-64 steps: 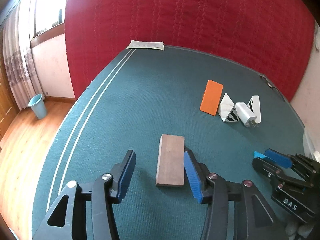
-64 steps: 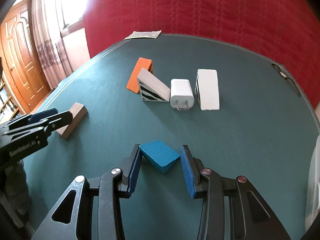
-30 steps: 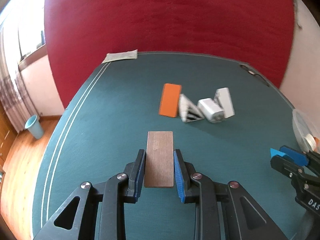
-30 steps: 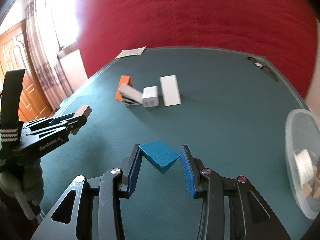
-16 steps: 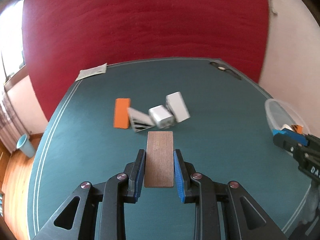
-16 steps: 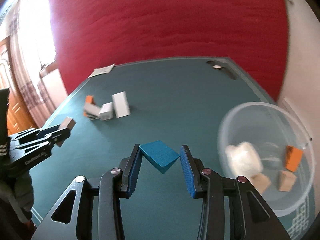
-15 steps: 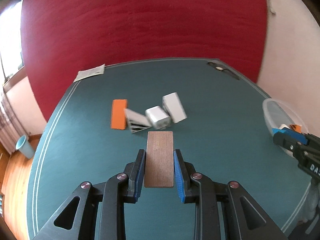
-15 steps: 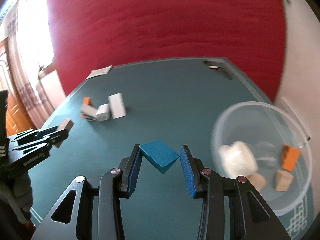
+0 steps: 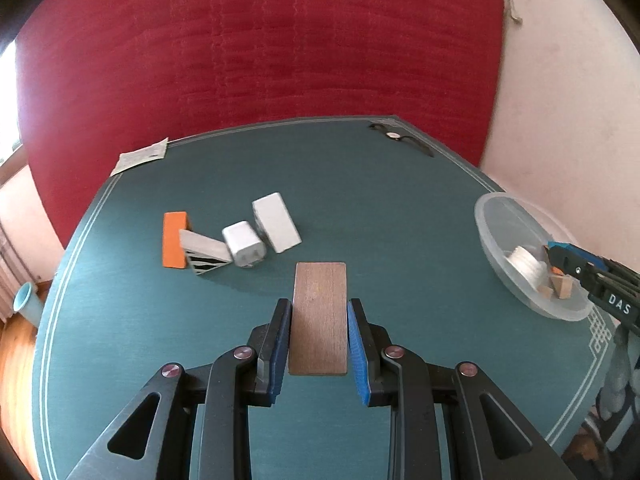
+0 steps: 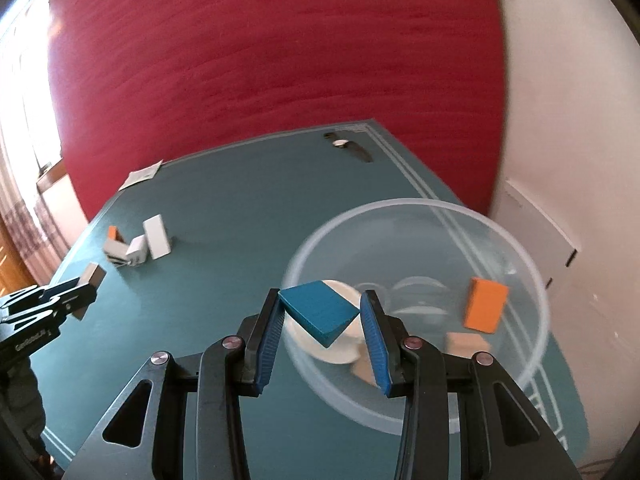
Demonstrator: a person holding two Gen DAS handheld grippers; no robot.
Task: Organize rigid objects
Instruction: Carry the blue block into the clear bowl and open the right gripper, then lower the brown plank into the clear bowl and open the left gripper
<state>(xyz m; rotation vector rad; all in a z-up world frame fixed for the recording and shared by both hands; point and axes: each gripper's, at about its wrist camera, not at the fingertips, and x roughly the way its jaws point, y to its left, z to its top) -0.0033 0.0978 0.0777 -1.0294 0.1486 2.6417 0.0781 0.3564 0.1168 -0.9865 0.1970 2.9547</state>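
Note:
My left gripper is shut on a flat brown wooden block, held above the green table. My right gripper is shut on a blue wedge block and hangs over the near rim of a clear plastic bowl. The bowl holds a white spool, an orange block and tan wooden pieces. In the left wrist view the same bowl sits at the right, with the right gripper's tips above it. The left gripper shows at the left of the right wrist view.
On the table's left part lie an orange block, a striped white wedge, a white charger plug and a white box. A paper slip and a wristwatch lie at the far edge before a red mattress.
Both grippers have swung to the right with their blocks still held. The clear bowl has come into view and now lies under the right gripper; the loose objects have slid to the left.

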